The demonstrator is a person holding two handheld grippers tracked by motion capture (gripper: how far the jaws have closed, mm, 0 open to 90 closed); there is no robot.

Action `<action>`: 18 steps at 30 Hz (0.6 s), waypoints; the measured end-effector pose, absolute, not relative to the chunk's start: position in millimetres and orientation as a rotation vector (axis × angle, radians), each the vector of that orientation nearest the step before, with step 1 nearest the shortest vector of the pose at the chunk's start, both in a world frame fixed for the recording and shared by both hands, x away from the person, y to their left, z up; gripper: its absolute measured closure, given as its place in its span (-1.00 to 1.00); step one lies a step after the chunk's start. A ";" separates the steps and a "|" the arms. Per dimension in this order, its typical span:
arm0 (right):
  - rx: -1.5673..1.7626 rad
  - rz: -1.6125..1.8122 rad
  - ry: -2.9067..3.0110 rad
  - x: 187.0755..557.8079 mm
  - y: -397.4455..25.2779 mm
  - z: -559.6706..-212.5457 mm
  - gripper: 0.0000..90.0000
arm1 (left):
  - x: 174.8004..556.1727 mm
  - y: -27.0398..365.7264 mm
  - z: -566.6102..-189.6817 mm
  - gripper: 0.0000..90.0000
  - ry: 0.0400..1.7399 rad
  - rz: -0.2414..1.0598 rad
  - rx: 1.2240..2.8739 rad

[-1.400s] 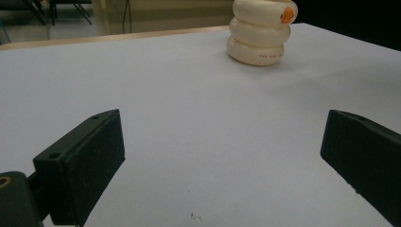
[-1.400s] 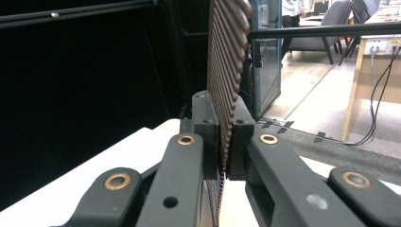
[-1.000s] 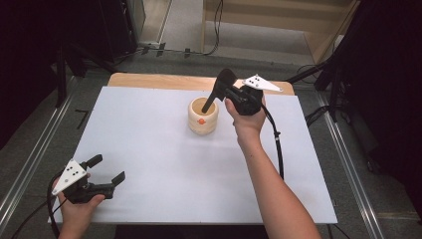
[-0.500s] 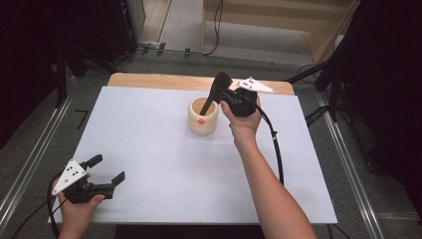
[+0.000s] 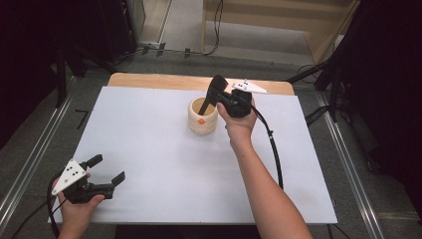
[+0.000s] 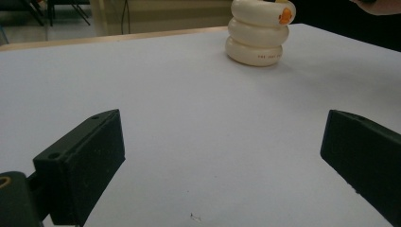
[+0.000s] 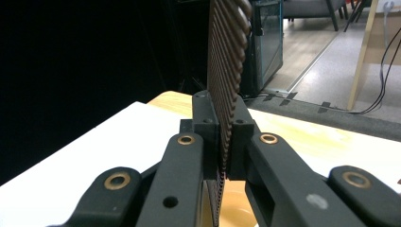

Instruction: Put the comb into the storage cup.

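Observation:
A cream ribbed cup [image 5: 202, 117] with an orange dot stands on the white table top [image 5: 164, 149] toward the back; it also appears far off in the left gripper view [image 6: 257, 35]. My right gripper [image 5: 217, 85] hovers just above and right of the cup, shut on a dark brown ridged flat strip [image 5: 204, 103] whose lower end dips into the cup. In the right gripper view the jaws [image 7: 222, 109] clamp that strip [image 7: 229, 56], which rises above them. My left gripper [image 5: 104, 172] rests open near the front left corner, nothing between its jaws [image 6: 222, 156].
A wooden edge [image 5: 149, 79] runs along the back of the table. The right gripper's cable [image 5: 273, 149] trails over the right part of the top. Metal rails [image 5: 30, 174] flank the table on both sides.
My right gripper has shifted a little to the left over the cup, still holding the strip. The left gripper has stayed put.

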State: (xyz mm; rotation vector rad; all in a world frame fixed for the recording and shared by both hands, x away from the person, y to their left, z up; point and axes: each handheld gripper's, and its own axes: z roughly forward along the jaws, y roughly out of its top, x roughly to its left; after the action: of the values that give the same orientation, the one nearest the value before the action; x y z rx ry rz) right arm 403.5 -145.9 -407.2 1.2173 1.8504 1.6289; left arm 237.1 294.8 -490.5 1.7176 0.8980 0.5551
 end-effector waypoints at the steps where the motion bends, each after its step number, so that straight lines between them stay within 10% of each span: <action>1: 1.221 1.628 1.852 403.8 -145.6 -407.9 0.88 | 237.2 294.8 -490.5 -0.99 0.898 0.555 1.718; 18: 1.319 1.650 1.861 412.2 -147.3 -428.4 0.88 | 237.3 295.3 -490.3 -0.99 0.898 0.554 1.718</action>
State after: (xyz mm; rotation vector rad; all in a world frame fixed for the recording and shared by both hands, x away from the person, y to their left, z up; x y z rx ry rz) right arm 412.2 -147.3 -428.4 1.3189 1.8609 1.6498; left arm 237.3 295.3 -490.3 1.7184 0.8984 0.5543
